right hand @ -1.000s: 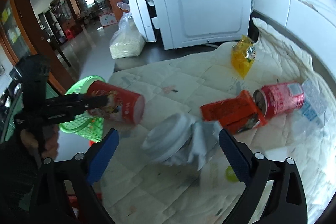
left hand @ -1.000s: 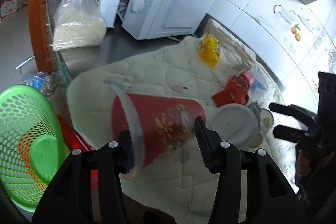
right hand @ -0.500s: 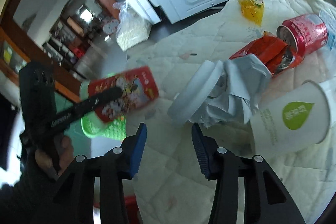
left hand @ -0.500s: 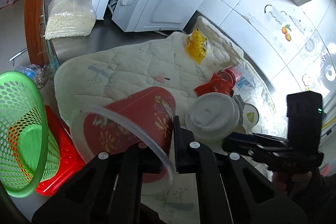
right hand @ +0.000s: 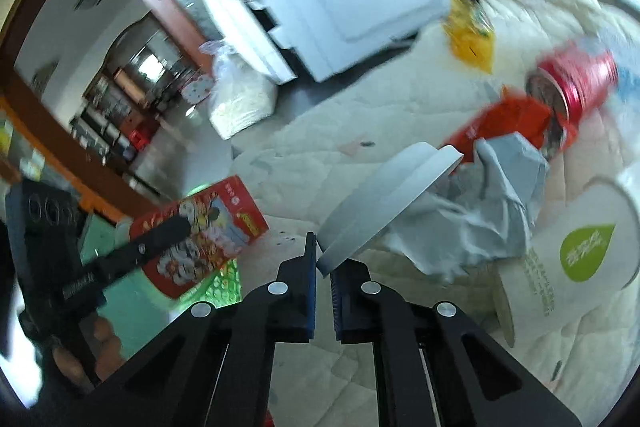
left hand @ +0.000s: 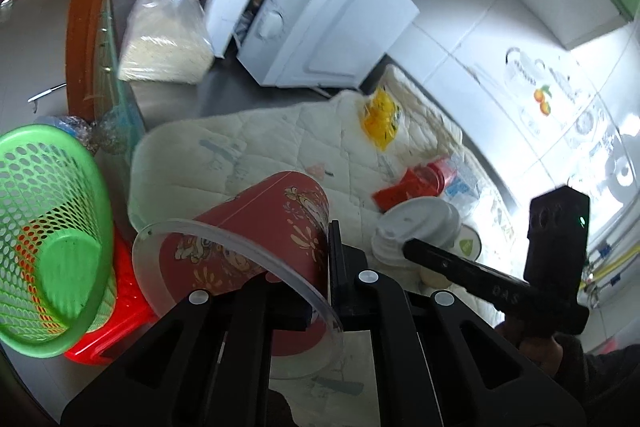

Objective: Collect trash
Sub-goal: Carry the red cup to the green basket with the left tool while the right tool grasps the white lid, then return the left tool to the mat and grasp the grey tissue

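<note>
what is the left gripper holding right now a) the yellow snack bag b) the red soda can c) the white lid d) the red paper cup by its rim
d: in the left wrist view the left gripper has its fingers pinched on the wall of the red paper cup at its mouth.

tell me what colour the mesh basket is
Bright green basket, seen best in the left wrist view.

The quilted cloth mat [left hand: 280, 131] looks soft and matt. The red paper cup [left hand: 256, 227] has a clear plastic rim. The green basket [left hand: 48, 195] is glossy perforated plastic. The white lid [right hand: 384, 199] is smooth, beside crumpled grey paper [right hand: 504, 195] and a shiny metal can [right hand: 576, 83].
</note>
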A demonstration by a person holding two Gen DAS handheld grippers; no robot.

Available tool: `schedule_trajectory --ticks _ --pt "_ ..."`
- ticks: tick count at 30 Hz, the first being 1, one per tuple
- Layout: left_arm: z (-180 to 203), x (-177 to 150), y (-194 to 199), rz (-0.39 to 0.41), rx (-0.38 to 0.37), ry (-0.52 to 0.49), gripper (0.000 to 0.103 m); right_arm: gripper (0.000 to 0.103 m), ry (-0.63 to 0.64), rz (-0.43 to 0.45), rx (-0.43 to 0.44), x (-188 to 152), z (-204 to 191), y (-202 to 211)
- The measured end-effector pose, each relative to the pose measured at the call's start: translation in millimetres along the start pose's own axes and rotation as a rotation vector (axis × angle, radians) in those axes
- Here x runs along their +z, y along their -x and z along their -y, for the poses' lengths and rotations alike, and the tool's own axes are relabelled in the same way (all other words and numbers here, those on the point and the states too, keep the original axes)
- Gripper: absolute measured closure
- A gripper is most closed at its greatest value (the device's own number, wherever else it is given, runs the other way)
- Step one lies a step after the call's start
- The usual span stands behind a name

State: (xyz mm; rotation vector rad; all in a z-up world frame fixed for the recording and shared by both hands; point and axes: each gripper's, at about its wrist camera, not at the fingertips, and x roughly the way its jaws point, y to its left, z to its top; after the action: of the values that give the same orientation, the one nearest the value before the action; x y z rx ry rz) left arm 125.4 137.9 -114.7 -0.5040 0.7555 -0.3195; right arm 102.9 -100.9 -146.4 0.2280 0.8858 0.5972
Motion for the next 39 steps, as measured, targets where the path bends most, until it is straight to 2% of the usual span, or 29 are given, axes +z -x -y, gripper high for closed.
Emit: schedule_trajectory --ticks 2,7,11,14,22,24,26,27,28,29,32,33,34,39 --pt "-5 4 13 0.030 0.011 0.009 0.098 0.097 0.063 0.006 0.009 4 -12 4" --pt "-25 16 57 0.123 0.059 0.034 0.098 0.097 0.175 -0.037 0.107 15 -47 0" --pt "-60 23 95 0.194 0.157 0.074 0.098 0.097 0.280 -0.091 0.186 21 -89 -19" --pt "-89 23 105 0.194 0.224 0.102 0.098 0.097 0.356 -0.132 0.224 19 -120 -41" --pt "-175 11 92 0.061 0.392 0.201 0.097 0.097 0.484 -0.281 0.320 11 -192 -115" --pt "-194 6 90 0.040 0.417 0.237 0.094 0.097 0.487 -0.300 0.334 10 -205 -132" --pt "-206 3 91 0.035 0.434 0.266 0.085 0.097 0.493 -0.332 0.352 9 -219 -155" --pt "-209 2 93 0.036 0.433 0.275 0.078 0.096 0.498 -0.345 0.356 9 -225 -165" --pt "-212 1 96 0.039 0.441 0.284 0.061 0.096 0.500 -0.362 0.367 7 -229 -171" --pt "-215 0 100 0.049 0.455 0.290 0.055 0.096 0.498 -0.373 0.368 6 -232 -180" --pt "-213 -3 108 0.071 0.462 0.290 0.049 0.086 0.510 -0.411 0.379 3 -238 -200" --pt "-214 -3 110 0.075 0.473 0.291 0.047 0.072 0.524 -0.410 0.359 0 -240 -205" --pt "-214 -2 112 0.083 0.478 0.294 0.045 0.066 0.538 -0.402 0.348 1 -240 -206" --pt "-211 -2 128 0.115 0.487 0.314 0.040 0.053 0.538 -0.386 0.333 -4 -228 -192"
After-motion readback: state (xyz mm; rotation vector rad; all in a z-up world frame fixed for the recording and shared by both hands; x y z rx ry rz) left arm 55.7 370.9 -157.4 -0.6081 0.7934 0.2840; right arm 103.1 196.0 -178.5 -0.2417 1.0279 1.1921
